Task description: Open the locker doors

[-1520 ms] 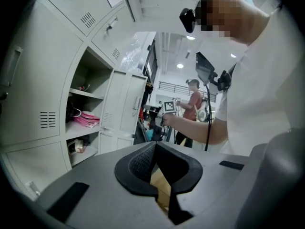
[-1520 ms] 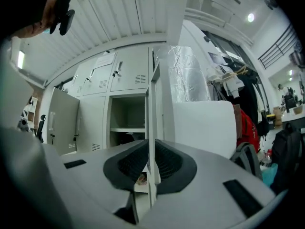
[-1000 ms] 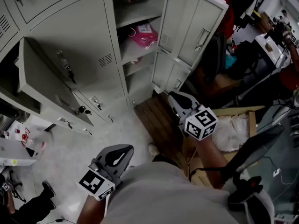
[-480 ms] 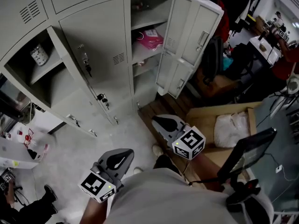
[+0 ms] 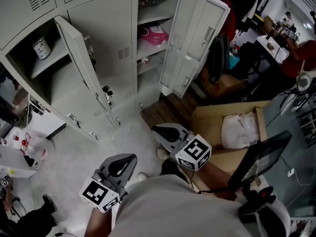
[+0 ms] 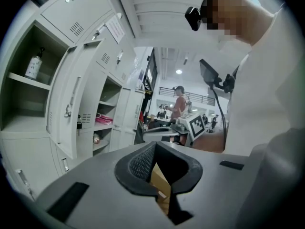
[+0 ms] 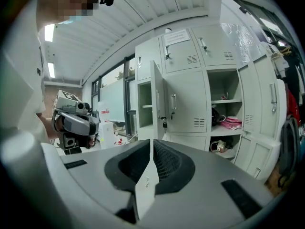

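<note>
Grey metal lockers [image 5: 106, 31] fill ten to one o'clock, with one tall door [image 5: 79, 68] and a two-panel door [image 5: 195, 28] hanging open. The left gripper [image 5: 127, 160] at seven and the right gripper [image 5: 157, 130] near six are both pressed together, empty, well apart from them. The print on the white paper notice [image 7: 176, 36] is unreadable.
</note>
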A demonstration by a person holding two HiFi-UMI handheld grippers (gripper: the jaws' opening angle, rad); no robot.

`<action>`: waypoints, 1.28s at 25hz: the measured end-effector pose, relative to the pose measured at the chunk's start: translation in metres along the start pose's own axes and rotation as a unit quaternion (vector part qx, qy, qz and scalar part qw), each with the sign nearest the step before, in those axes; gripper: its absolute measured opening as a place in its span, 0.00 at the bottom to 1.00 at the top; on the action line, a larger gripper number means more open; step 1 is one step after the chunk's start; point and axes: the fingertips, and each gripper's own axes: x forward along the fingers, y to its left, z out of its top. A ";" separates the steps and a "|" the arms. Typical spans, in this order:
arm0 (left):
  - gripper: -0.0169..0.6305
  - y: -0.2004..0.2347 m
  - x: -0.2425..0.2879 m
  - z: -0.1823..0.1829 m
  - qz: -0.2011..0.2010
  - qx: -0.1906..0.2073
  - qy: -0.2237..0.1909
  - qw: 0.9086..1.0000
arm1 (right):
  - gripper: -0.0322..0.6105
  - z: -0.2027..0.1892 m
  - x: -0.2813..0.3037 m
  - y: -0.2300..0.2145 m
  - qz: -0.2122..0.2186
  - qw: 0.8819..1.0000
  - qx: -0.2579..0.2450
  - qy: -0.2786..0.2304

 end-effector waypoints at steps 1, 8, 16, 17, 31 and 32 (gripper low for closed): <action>0.04 -0.002 -0.002 -0.002 -0.001 -0.001 0.000 1.000 | 0.10 0.000 -0.001 0.004 0.002 1.000 0.000 0.000; 0.04 -0.007 -0.013 -0.009 0.006 -0.003 -0.005 1.000 | 0.10 -0.002 0.001 0.026 0.016 1.000 -0.010 0.005; 0.04 -0.010 -0.019 -0.019 0.015 -0.008 0.002 1.000 | 0.09 -0.006 0.004 0.039 0.030 0.999 -0.024 0.010; 0.04 -0.010 -0.019 -0.019 0.014 -0.008 0.003 1.000 | 0.09 -0.005 0.003 0.040 0.031 0.999 -0.024 0.011; 0.04 -0.012 -0.004 -0.018 0.006 -0.001 0.013 1.000 | 0.09 -0.004 -0.002 0.030 0.029 0.999 -0.019 0.010; 0.04 -0.012 -0.002 -0.017 0.006 -0.001 0.014 1.000 | 0.09 -0.003 -0.001 0.028 0.030 0.999 -0.019 0.009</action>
